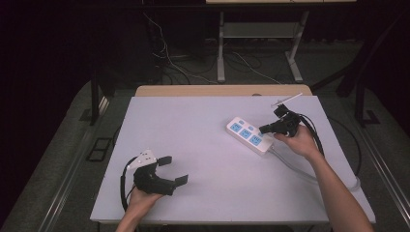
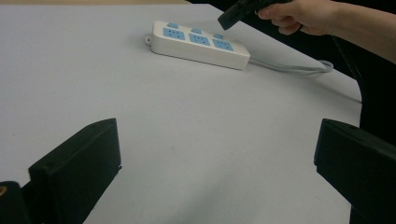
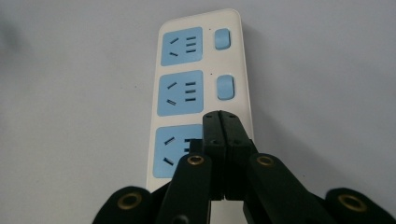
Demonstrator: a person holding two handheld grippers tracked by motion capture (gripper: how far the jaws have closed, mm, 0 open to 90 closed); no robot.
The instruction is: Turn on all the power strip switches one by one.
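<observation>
A white power strip [image 1: 249, 135] with three blue sockets is lying flat on the bench [image 1: 203, 145], toward its right edge and nearer the far side, set at a slant with its grey cable [image 1: 309, 170] trailing off toward the near right corner. The right tongs [image 1: 263, 129] are hovering over the cable end of the strip, pointing down at it; in the right gripper view the two black jaws are pressing flat against each other, clenched with nothing between them, their tip lying over the socket nearest the cable, beside where that socket's blue switch would sit. Whether the tip is touching the strip cannot be told. The other two blue switches [image 3: 224, 87] are sitting clear of it. The left tongs [image 1: 174, 170] are resting near the near left corner of the bench, well apart from the strip, with their jaws standing wide and released over bare surface.
</observation>
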